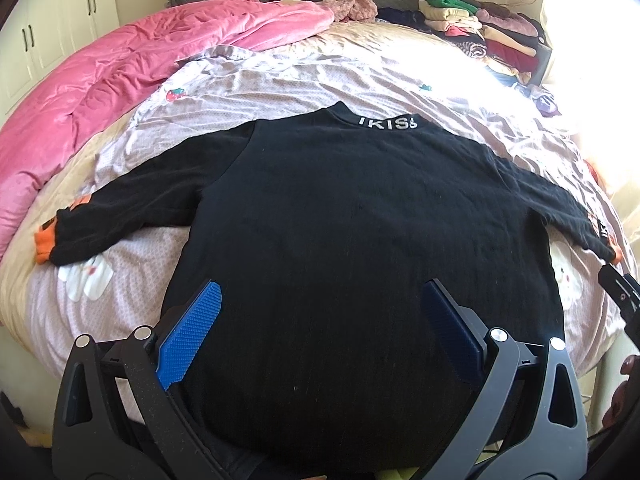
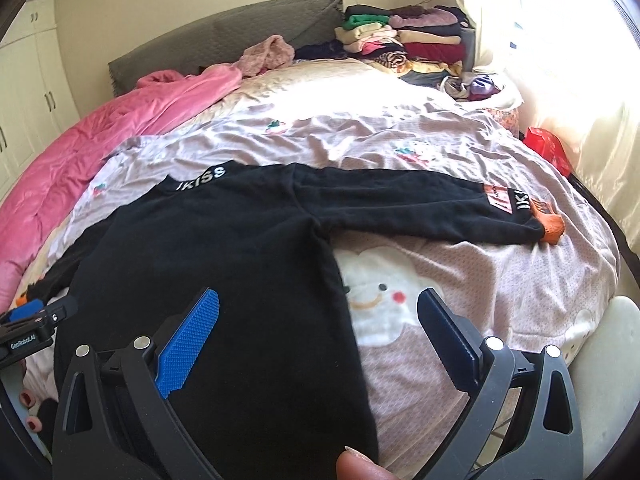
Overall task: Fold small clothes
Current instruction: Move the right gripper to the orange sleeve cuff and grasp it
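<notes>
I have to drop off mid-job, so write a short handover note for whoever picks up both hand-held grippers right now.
Left hand-held gripper: open, holding nothing, over the lower middle of the black sweater.
Right hand-held gripper: open, holding nothing, over the sweater's right side edge, near the hem.
Sweater: lies flat on the bed sheet, collar away from you, both sleeves spread out sideways; orange cuff at the right sleeve end.
Done: sweater spread out; no fold visible yet.
Left: probably fold the sleeves in, then the body, then perhaps add it to the stack of folded clothes at the head of the bed.
</notes>
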Action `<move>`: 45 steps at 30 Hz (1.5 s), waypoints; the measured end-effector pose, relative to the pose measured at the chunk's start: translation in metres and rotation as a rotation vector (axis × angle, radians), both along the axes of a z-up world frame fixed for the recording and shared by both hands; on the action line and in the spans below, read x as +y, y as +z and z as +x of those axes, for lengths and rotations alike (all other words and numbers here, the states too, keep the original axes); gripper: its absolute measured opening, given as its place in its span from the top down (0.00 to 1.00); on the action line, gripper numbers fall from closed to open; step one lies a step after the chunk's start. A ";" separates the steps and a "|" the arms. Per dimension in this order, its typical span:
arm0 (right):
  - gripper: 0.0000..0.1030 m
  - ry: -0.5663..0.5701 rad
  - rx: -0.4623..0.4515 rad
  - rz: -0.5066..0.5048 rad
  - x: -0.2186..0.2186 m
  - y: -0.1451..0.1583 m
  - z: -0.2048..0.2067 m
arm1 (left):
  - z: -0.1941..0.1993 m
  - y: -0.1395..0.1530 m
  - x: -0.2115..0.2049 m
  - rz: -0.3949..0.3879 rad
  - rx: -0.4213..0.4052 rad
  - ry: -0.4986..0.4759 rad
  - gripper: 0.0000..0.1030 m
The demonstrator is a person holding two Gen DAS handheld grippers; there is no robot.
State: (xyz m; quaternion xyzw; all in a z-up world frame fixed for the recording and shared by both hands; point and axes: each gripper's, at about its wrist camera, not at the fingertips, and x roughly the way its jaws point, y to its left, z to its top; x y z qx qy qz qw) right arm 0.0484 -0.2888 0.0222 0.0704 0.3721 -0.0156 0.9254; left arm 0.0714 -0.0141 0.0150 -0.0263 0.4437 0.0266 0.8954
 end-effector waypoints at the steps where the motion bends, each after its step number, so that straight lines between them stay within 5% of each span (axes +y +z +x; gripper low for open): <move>1: 0.04 -0.018 0.000 0.003 -0.006 0.000 0.004 | 0.004 0.001 0.000 -0.001 -0.001 -0.001 0.09; 32: 0.04 -0.433 0.085 0.098 -0.182 -0.035 0.072 | 0.098 -0.015 -0.017 -0.016 0.019 0.003 0.09; 45: 0.04 -0.561 0.150 0.285 -0.242 -0.076 0.087 | 0.120 -0.025 -0.035 0.004 -0.001 0.007 0.09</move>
